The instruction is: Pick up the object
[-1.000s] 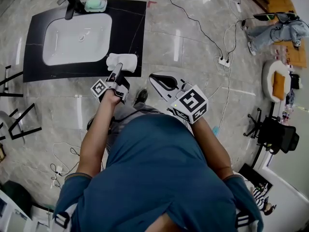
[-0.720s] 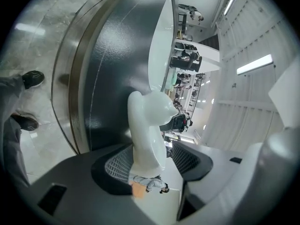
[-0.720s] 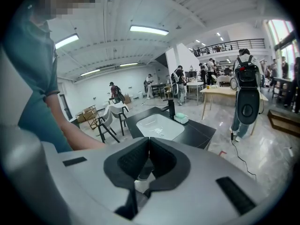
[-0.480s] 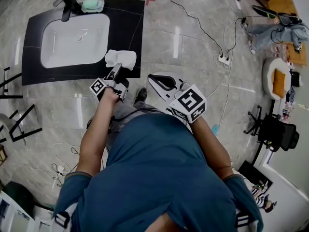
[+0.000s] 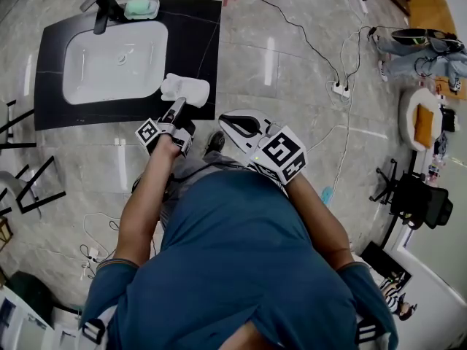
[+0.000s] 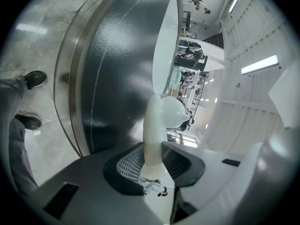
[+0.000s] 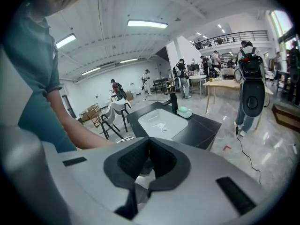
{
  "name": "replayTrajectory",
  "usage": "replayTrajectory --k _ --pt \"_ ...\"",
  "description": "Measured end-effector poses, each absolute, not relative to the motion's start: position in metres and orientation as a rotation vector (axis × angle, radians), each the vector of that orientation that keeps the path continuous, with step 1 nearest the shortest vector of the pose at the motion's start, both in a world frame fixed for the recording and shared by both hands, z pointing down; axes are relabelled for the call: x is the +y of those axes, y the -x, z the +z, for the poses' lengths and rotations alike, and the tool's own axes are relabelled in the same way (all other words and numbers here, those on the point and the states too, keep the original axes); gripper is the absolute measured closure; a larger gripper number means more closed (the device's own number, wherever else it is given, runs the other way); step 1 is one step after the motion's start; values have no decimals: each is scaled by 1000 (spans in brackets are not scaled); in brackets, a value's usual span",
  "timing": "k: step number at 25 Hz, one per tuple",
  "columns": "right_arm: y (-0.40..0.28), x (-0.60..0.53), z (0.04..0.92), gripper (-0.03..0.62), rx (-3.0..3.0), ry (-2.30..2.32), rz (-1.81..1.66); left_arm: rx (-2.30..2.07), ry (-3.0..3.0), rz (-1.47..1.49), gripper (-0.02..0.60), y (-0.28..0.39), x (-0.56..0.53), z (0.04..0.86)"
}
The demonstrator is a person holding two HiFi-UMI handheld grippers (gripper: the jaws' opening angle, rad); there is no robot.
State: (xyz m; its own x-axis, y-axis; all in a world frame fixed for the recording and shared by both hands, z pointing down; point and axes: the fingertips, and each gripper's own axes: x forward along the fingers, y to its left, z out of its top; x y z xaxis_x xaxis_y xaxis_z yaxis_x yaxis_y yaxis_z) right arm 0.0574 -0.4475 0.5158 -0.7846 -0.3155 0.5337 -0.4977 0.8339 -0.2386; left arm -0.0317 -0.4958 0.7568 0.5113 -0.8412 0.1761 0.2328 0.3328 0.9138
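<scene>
Nearest the body, at about one o'clock, the right tongs (image 5: 226,119) hang over the floor (image 5: 292,64) with their jaws together and nothing in them. At eleven o'clock the left tongs (image 5: 177,109) reach out almost level to the black counter (image 5: 201,42). Their jaws have just been closing and now pinch the white object (image 5: 185,89), which lies at the counter's five o'clock corner, just beside the sink (image 5: 117,63). The grip looks made, but the object seems not yet lifted, so the pick-up probably needs only a raise. Farthest, at the sink's twelve o'clock, stand a tap (image 5: 102,9) and a green soap dish (image 5: 143,8).
</scene>
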Motion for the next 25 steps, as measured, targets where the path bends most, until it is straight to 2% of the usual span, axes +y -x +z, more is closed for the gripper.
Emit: replayTrajectory --k 25 --pt "-13 -456 533 579 -2522 -546 571 -692 -1138 -821 471 96 -500 694"
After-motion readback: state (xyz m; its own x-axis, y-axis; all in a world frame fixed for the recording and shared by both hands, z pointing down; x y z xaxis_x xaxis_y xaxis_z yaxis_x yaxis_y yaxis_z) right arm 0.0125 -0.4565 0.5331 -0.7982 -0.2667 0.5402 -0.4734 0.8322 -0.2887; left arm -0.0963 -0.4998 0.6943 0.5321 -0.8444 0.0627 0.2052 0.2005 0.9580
